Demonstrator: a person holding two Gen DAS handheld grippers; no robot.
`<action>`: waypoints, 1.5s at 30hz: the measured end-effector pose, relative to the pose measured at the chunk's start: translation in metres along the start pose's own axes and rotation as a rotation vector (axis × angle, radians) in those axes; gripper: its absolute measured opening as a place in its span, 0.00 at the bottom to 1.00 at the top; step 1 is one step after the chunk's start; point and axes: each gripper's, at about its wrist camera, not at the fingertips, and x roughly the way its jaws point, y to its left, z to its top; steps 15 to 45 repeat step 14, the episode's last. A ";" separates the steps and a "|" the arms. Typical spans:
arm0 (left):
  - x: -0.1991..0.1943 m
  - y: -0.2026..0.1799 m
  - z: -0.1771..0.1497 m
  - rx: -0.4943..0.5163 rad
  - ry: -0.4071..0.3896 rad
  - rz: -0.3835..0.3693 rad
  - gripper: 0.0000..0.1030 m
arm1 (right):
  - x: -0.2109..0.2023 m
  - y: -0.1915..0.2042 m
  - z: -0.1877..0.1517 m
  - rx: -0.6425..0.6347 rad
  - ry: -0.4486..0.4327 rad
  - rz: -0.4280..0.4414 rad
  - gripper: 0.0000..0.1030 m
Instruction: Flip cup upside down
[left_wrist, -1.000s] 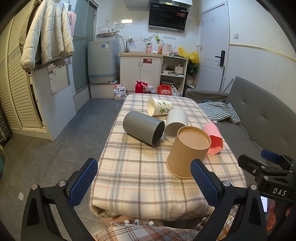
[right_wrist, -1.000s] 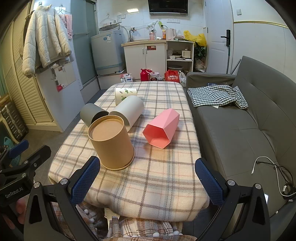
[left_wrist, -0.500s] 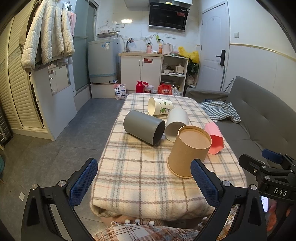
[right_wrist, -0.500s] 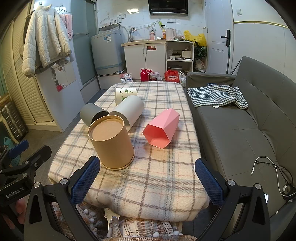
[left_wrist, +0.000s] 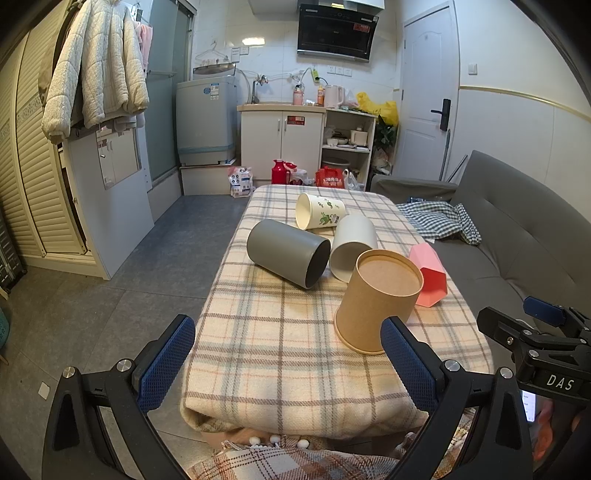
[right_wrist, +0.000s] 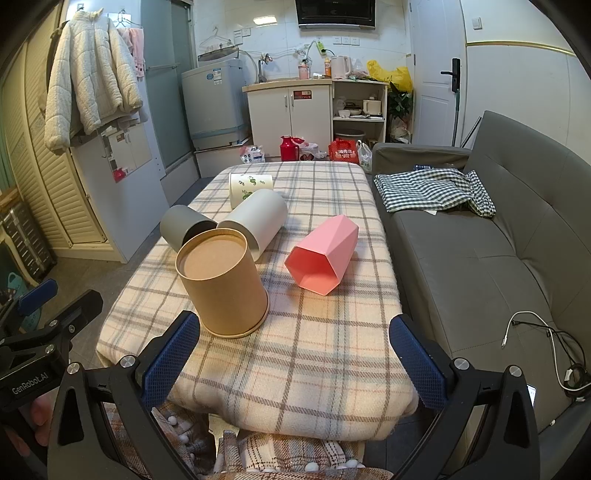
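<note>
A tan cardboard cup (left_wrist: 376, 299) (right_wrist: 221, 282) stands bottom-up near the front of the plaid-covered table (left_wrist: 280, 343) (right_wrist: 314, 354). Behind it several cups lie on their sides: a dark grey cup (left_wrist: 288, 253) (right_wrist: 184, 226), a white cup (left_wrist: 352, 242) (right_wrist: 256, 221), a leaf-printed paper cup (left_wrist: 319, 216) (right_wrist: 250, 186) and a pink faceted cup (left_wrist: 428, 275) (right_wrist: 323, 254). My left gripper (left_wrist: 288, 363) is open and empty at the table's front edge. My right gripper (right_wrist: 295, 360) is open and empty, also at the front edge.
A grey sofa (right_wrist: 498, 240) with a checked cloth (right_wrist: 436, 188) runs along the table's right side. A cable (right_wrist: 546, 350) lies on the sofa seat. Open floor (left_wrist: 110, 295) is on the left. Cabinets and a washing machine (left_wrist: 207, 118) stand at the back.
</note>
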 end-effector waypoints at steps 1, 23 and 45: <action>0.000 0.000 0.000 0.000 0.000 0.000 1.00 | 0.000 0.000 0.000 0.000 -0.001 0.000 1.00; 0.001 0.001 0.000 -0.004 -0.005 0.000 1.00 | 0.000 0.000 -0.003 0.000 0.004 -0.001 1.00; 0.001 0.001 0.000 -0.004 -0.005 0.000 1.00 | 0.000 0.000 -0.003 0.000 0.004 -0.001 1.00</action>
